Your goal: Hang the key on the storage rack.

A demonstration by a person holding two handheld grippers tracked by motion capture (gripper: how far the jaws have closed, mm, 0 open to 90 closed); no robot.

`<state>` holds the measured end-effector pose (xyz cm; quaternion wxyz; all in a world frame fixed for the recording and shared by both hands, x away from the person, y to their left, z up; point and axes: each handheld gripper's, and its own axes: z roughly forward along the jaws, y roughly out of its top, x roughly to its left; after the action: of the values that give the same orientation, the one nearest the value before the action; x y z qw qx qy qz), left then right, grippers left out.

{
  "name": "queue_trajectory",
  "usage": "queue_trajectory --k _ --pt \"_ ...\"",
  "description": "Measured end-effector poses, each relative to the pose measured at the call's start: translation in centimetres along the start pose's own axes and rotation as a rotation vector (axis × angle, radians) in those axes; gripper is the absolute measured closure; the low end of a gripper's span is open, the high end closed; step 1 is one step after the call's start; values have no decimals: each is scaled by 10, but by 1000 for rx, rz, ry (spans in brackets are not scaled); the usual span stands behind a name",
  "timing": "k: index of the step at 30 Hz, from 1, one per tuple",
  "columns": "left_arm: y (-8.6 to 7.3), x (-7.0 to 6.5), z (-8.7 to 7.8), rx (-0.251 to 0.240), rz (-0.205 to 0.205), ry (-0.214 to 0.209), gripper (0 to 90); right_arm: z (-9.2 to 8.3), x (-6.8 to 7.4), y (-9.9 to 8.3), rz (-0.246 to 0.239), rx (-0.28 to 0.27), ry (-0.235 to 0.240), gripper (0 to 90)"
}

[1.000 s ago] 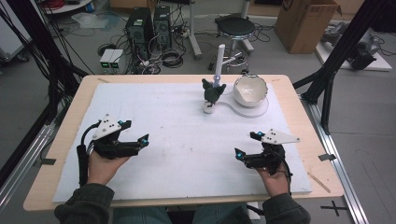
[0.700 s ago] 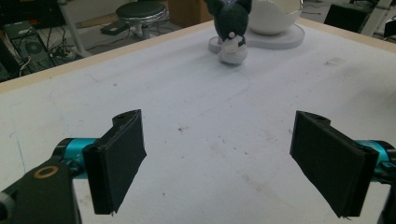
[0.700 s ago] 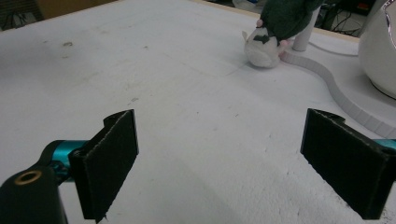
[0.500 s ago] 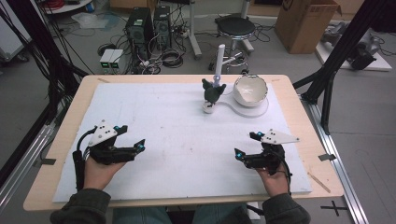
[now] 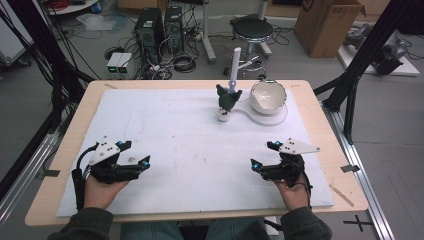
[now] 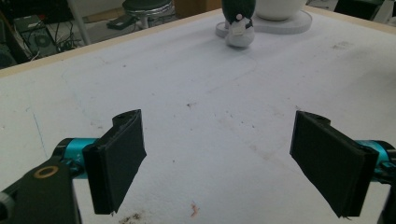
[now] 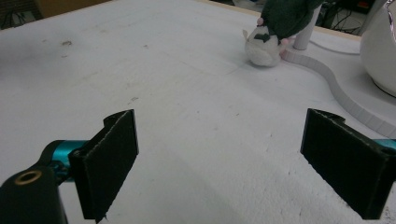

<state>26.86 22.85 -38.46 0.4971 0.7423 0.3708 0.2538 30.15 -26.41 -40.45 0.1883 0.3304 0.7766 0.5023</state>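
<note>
A dark green plush toy [image 5: 228, 99] with a white underside stands at the far middle of the table, beside a white bowl [image 5: 268, 95] on a round white base [image 5: 280, 116]. My left gripper [image 5: 134, 153] rests near the front left, held in a hand, jaws wide open and empty. My right gripper [image 5: 261, 155] sits near the front right, also open and empty. In the left gripper view the gripper [image 6: 224, 163] faces the toy [image 6: 238, 25] far ahead. From the right gripper [image 7: 219, 158] the toy [image 7: 273, 35] and bowl [image 7: 380, 51] lie ahead to the right.
A white sheet [image 5: 190, 145] covers most of the wooden table [image 5: 75, 125]. A thin white post [image 5: 235, 65] rises behind the toy. On the floor beyond the table stand computer towers [image 5: 160, 27], a stool [image 5: 252, 30] and a cardboard box [image 5: 327, 25].
My left gripper has drifted a little back toward the table's front edge. The right gripper, toy and bowl have stayed put.
</note>
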Motion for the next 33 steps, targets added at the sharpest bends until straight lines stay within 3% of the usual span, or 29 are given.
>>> queue_trajectory --k 33 --pt "-29 3 -19 5 13 10 183 4 -1 -2 14 6 -1 105"
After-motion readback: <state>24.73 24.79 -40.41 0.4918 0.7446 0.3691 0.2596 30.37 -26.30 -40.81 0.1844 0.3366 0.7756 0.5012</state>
